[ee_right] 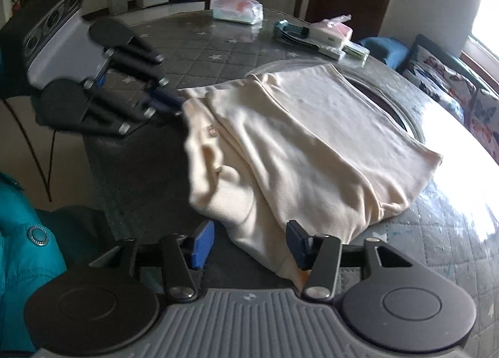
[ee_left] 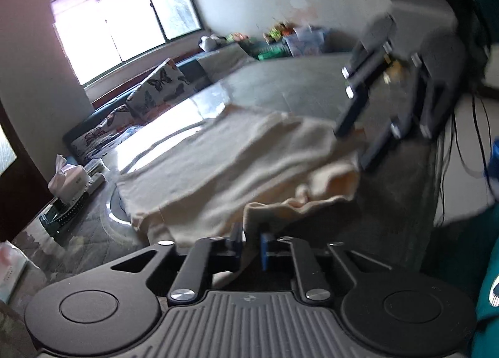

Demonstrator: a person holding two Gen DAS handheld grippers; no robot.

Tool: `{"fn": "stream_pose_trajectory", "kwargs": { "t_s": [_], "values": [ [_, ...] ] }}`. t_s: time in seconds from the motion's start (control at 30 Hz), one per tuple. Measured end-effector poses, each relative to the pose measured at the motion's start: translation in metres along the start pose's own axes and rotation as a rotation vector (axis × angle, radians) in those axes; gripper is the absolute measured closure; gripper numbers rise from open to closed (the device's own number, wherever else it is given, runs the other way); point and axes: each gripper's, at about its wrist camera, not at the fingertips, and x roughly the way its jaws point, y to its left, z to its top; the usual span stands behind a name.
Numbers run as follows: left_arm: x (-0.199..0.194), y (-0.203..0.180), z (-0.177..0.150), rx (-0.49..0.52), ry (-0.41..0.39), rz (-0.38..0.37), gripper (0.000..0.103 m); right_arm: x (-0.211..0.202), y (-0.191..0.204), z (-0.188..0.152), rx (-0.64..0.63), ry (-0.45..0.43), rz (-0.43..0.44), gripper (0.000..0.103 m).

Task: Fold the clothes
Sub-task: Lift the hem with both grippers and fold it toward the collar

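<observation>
A cream garment [ee_right: 305, 140] lies partly folded on the round grey quilted table [ee_right: 199, 49]. Its near edge hangs over the table's rim. In the left wrist view my left gripper [ee_left: 251, 244] is shut on a bunched edge of the garment [ee_left: 224, 164]. The right wrist view shows the same left gripper [ee_right: 173, 102] pinching the garment's far-left corner. My right gripper [ee_right: 249, 242] is open, its blue pads [ee_right: 202, 242] wide apart, with the garment's near fold lying between them against the right finger. From the left wrist the right gripper [ee_left: 355, 147] appears blurred at the garment's right edge.
A tissue box [ee_left: 70, 180], a teal comb holder [ee_right: 291, 32] and a wipes pack [ee_right: 237, 10] sit at the table's far side. A glass turntable [ee_right: 402, 112] lies under the garment. A butterfly-print sofa [ee_right: 449, 90] is beyond. A teal jacket [ee_right: 21, 230] is at near left.
</observation>
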Motion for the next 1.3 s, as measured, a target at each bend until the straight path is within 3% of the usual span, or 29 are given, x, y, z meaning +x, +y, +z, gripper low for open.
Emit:
{"fn": "stream_pose_trajectory", "kwargs": {
  "t_s": [0.2, 0.27, 0.33, 0.43, 0.6, 0.67, 0.77, 0.83, 0.87, 0.97, 1.1, 1.3],
  "values": [
    [0.011, 0.017, 0.015, -0.096, -0.027, -0.002, 0.094, 0.013, 0.001, 0.006, -0.011, -0.048, -0.027, 0.049],
    [0.017, 0.022, 0.017, -0.123, -0.02, 0.0, 0.094, 0.019, -0.002, 0.009, 0.011, -0.055, -0.019, 0.057],
    [0.019, 0.022, 0.014, -0.129, -0.009, 0.005, 0.093, 0.025, -0.008, 0.012, 0.044, -0.057, -0.005, 0.075],
    [0.016, 0.018, 0.006, -0.105, 0.003, 0.024, 0.088, 0.029, -0.02, 0.017, 0.115, -0.06, 0.021, 0.089],
    [0.002, 0.01, -0.014, -0.051, 0.014, 0.058, 0.082, 0.021, -0.033, 0.022, 0.177, -0.096, 0.04, 0.093],
    [-0.002, 0.008, -0.02, -0.029, 0.012, 0.072, 0.069, 0.017, -0.036, 0.024, 0.187, -0.106, 0.041, 0.093],
    [-0.005, 0.002, -0.026, 0.028, 0.015, 0.1, 0.069, 0.014, -0.038, 0.025, 0.192, -0.121, 0.032, 0.093],
    [-0.003, -0.004, -0.029, 0.079, 0.024, 0.115, 0.071, 0.013, -0.038, 0.025, 0.199, -0.129, 0.025, 0.094],
    [-0.001, -0.006, -0.03, 0.095, 0.032, 0.119, 0.081, 0.012, -0.037, 0.025, 0.203, -0.133, 0.022, 0.094],
    [-0.001, -0.004, -0.029, 0.073, 0.029, 0.12, 0.097, 0.008, -0.033, 0.022, 0.199, -0.15, 0.01, 0.095],
    [-0.014, 0.0, -0.022, 0.018, 0.0, 0.111, 0.099, -0.006, -0.025, 0.019, 0.178, -0.184, 0.001, 0.095],
    [-0.052, -0.016, -0.014, 0.017, -0.032, 0.068, 0.099, -0.044, -0.011, 0.008, 0.161, -0.224, 0.031, 0.095]
  ]
}}
